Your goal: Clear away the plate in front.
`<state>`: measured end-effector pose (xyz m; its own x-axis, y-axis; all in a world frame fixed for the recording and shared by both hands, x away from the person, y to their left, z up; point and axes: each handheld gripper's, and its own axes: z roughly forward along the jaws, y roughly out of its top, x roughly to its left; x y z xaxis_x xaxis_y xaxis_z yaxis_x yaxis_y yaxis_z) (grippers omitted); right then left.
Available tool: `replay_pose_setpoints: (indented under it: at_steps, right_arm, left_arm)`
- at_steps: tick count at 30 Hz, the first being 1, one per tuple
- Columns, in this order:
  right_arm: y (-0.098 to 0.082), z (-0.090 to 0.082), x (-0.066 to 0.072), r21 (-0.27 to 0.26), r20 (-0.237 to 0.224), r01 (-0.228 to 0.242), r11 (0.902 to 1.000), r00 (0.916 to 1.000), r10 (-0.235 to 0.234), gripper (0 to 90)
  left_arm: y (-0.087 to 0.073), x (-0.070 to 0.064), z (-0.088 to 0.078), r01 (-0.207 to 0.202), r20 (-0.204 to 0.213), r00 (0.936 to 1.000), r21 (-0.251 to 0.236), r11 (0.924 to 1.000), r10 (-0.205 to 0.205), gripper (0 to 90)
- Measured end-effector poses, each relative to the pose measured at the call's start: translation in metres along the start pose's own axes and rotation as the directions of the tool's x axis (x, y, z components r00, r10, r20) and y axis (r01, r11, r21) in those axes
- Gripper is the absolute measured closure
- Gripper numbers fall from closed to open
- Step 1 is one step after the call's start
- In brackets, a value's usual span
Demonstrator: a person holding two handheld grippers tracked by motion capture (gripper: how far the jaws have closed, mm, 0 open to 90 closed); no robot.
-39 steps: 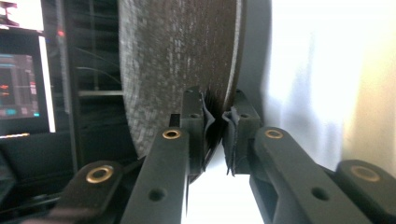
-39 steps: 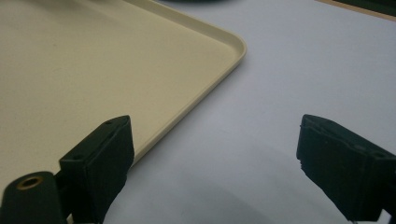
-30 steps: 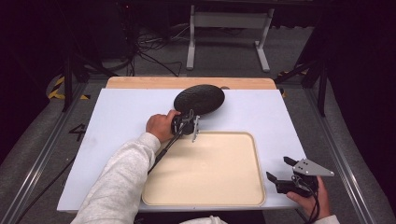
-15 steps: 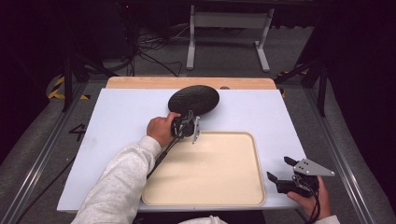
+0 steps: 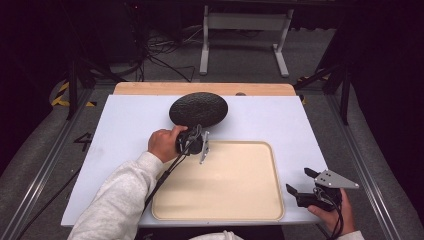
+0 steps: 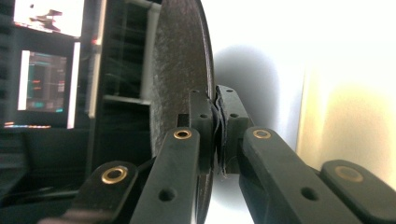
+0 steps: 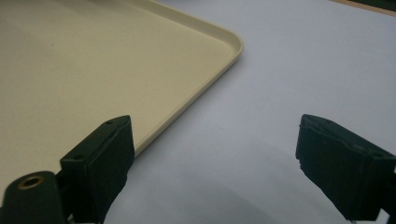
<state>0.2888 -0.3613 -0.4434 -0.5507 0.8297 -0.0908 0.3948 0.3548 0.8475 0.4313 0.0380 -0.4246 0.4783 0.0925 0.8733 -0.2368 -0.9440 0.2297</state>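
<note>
plate (image 5: 198, 108) was pinched at near rim by left gripper (image 5: 199, 141), tilted up on edge over table (image 5: 125, 130), just beyond tray's (image 5: 225, 210) far-left corner. tray was seen lying nearer, rightward. right gripper (image 5: 304, 187) held spread, idle beside tray's right corner.

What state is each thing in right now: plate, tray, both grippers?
Black textured round plate: gripped at its rim, lifted and tilted above the white table.
Beige plastic rectangular tray: flat on the table, empty.
Left gripper: shut on the plate's rim.
Right gripper: open, empty, beside the tray.
</note>
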Motion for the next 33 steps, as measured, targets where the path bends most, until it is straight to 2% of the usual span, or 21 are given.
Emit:
replay_pose_setpoints:
  at_steps: [1,2,3,6,8,13,17,23,25,27,28,30,31,33]
  right_arm:
    - [0.0,0.0,0.0,0.002,0.004,0.001,1.0,1.0,-0.001,12.1]
    - [0.0,0.0,0.0,0.002,0.004,0.001,1.0,1.0,-0.001,12.1]
    - [0.001,-0.001,0.001,0.001,0.002,0.0,1.0,1.0,0.0,12.0]
    - [0.001,-0.001,0.001,0.001,0.006,0.003,1.0,1.0,-0.003,12.0]
    - [0.002,-0.001,0.002,0.003,0.011,0.007,1.0,0.9999,-0.007,11.9]
    - [0.004,-0.002,0.003,-0.003,0.02,0.013,0.9999,0.9997,-0.013,11.8]
    - [0.004,-0.001,0.003,0.003,0.024,0.011,0.9999,0.9997,-0.011,11.8]
    - [0.004,-0.004,-0.002,-0.013,0.027,-0.016,0.9998,0.9995,0.017,11.8]
    - [0.003,-0.004,-0.003,-0.011,0.03,-0.021,0.9997,0.9993,0.021,11.9]
    - [0.003,-0.003,-0.003,-0.007,0.03,-0.019,0.9998,0.9994,0.019,11.8]
    - [0.003,-0.003,-0.003,-0.006,0.032,-0.016,0.9999,0.9994,0.016,11.9]
    - [0.003,-0.003,-0.003,-0.007,0.034,-0.017,0.9998,0.9993,0.017,11.9]
    - [0.002,-0.003,-0.003,-0.007,0.034,-0.016,0.9998,0.9993,0.017,11.9]
    - [0.002,-0.003,-0.004,-0.008,0.029,-0.021,0.9998,0.9994,0.021,11.9]
  left_arm:
    - [0.0,0.0,-0.012,0.009,-0.007,0.9999,-0.018,0.9998,-0.009,87.4]
    - [0.0,0.0,-0.012,0.009,-0.007,0.9999,-0.018,0.9998,-0.009,87.3]
    - [0.0,0.0,-0.024,0.014,-0.012,0.9998,-0.026,0.9996,-0.014,87.3]
    - [0.0,-0.001,-0.045,0.016,-0.02,0.9997,-0.056,0.9983,-0.017,87.5]
    - [0.001,-0.002,-0.051,0.022,-0.026,0.9994,-0.062,0.9978,-0.023,87.3]
    - [0.006,-0.007,-0.084,0.018,-0.028,0.9994,-0.118,0.9929,-0.022,87.5]
    - [0.012,-0.015,-0.104,0.006,-0.025,0.9996,-0.171,0.9853,-0.01,87.3]
    - [0.02,-0.029,-0.121,0.002,-0.001,1.0,-0.225,0.9743,-0.002,87.4]
    - [0.025,-0.033,-0.128,-0.017,0.005,0.9998,-0.241,0.9705,0.019,87.0]
    - [0.03,-0.037,-0.134,-0.031,0.008,0.9994,-0.258,0.9655,0.034,87.1]
    - [0.032,-0.04,-0.137,-0.03,0.024,0.999,-0.275,0.9611,0.038,87.0]
    - [0.036,-0.043,-0.14,-0.041,0.022,0.9985,-0.298,0.9538,0.049,87.0]
    - [0.036,-0.043,-0.141,-0.027,0.046,0.998,-0.307,0.9512,0.043,87.2]
    - [0.039,-0.046,-0.144,-0.034,0.054,0.9971,-0.327,0.9444,0.055,86.8]
